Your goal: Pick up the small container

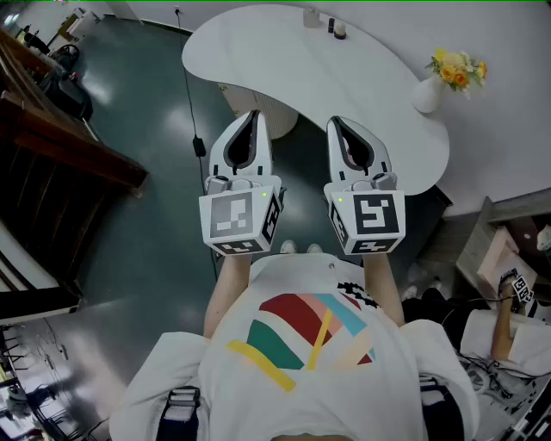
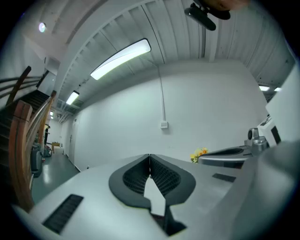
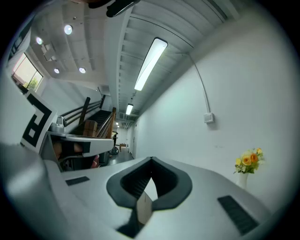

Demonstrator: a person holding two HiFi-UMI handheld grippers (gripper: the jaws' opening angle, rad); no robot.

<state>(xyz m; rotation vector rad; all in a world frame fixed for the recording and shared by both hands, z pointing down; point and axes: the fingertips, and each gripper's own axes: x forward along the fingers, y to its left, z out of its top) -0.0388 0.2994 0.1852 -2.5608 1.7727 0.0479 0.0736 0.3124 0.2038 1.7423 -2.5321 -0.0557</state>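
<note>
Two small containers stand at the far end of the white curved table (image 1: 258, 52): a pale one (image 1: 311, 16) and a darker one (image 1: 339, 30). Neither appears in the gripper views. My left gripper (image 1: 254, 115) and right gripper (image 1: 334, 121) are held side by side in front of my chest, over the table's near edge and well short of the containers. Both point forward and up. In the left gripper view the left gripper (image 2: 149, 158) has its jaws together with nothing between them. The right gripper (image 3: 151, 162) looks the same in its own view.
A white vase of yellow flowers (image 1: 443, 79) stands at the table's right end, and the flowers (image 3: 248, 161) also show in the right gripper view. A wooden staircase (image 1: 52, 146) is at the left. A cable (image 1: 191, 112) runs along the grey floor. Another person's arm (image 1: 504, 323) is at the lower right.
</note>
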